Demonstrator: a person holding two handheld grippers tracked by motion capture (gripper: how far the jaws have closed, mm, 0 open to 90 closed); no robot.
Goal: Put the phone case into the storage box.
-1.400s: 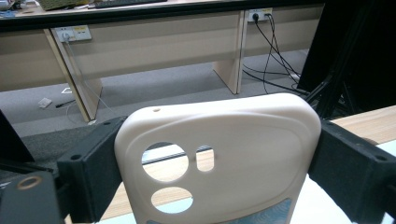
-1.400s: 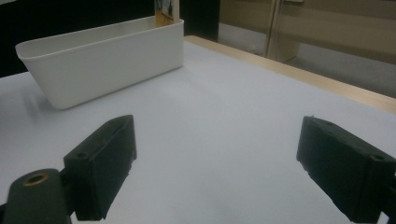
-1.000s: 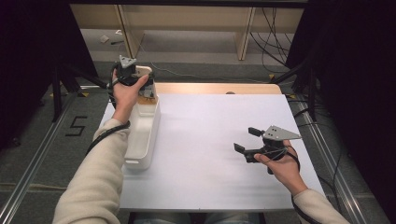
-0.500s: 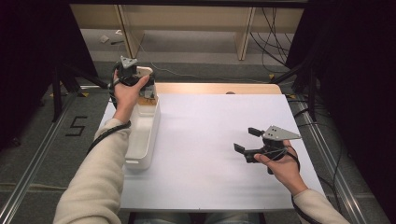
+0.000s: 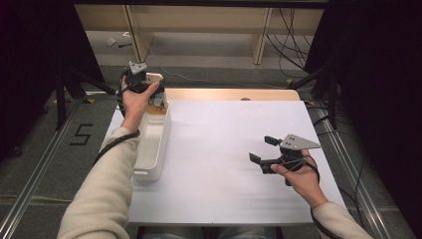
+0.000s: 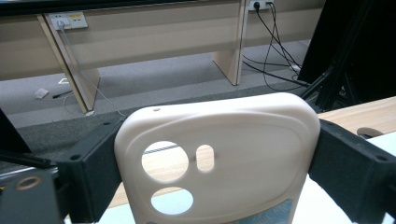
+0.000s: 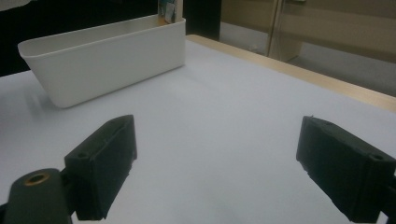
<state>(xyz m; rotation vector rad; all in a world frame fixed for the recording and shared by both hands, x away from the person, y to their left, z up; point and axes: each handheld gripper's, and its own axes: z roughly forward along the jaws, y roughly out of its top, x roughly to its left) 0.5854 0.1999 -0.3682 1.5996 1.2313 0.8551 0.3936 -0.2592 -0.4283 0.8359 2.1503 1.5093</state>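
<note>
Cream phone case [image 6: 219, 158] sits clamped between the left gripper's [image 5: 141, 82] jaws, above the white bin's [image 5: 152, 144] far end; the right gripper's [image 5: 263, 149] jaws stand apart.

A white-covered surface [image 5: 224, 149] with a wooden far edge carries a long white bin [image 5: 152, 144] along its left side.

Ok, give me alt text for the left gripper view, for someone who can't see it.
A cream phone case with camera cutouts stands upright, clamped by its side edges between the two black jaws of the left hand-held gripper. Behind it lie grey floor, pale wooden furniture legs and trailing black cables, with a strip of wooden table edge at right.
</note>
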